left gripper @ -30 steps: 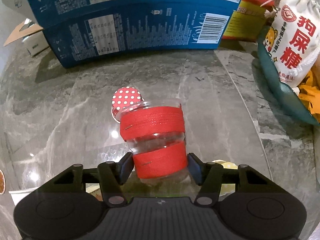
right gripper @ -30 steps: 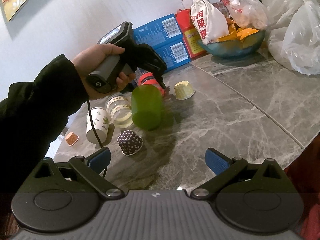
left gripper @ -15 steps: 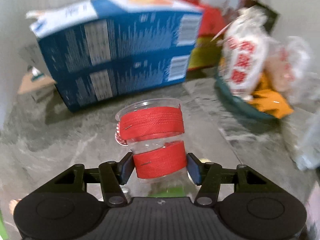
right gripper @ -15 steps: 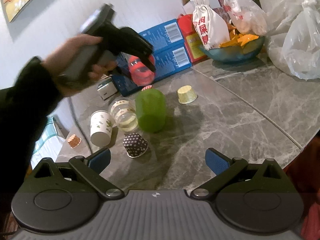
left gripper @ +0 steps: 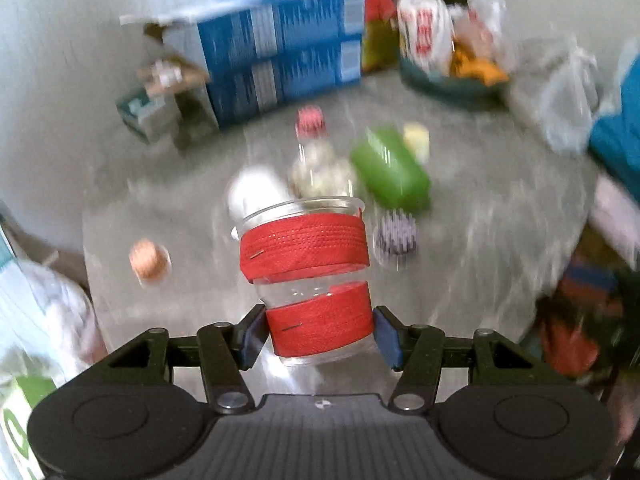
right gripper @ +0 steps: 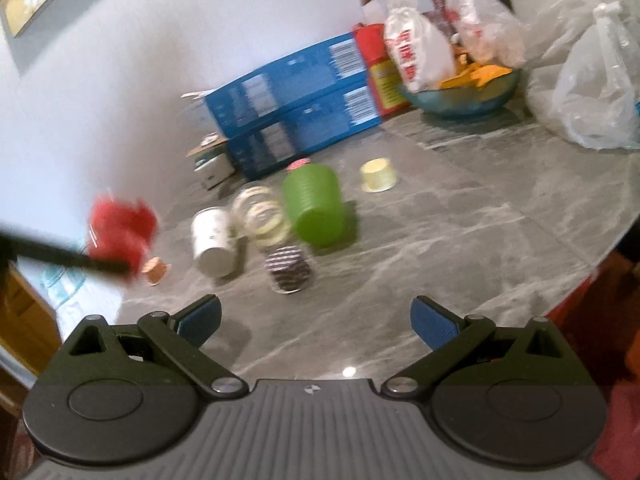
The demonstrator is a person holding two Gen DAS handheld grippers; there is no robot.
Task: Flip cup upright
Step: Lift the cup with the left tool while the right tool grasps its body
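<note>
The left gripper clamps the red-banded clear plastic cup near its base, lifted above the marble table, left of the green cup. The right gripper gapes wide, holding nothing.

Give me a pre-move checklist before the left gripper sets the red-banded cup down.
1. Grip: left gripper fingers clamp the cup at its lower red band. Ok.
2. Cup off the table: held in the air. Ok.
3. Which way up: rim points away from the camera; true upright cannot tell through the blur.
4. Landing spot: green cup, white cup and dotted cup crowd the middle; bare table lies to their right. Ok.
5. Right gripper: open, empty, out of the way. Ok.
</note>
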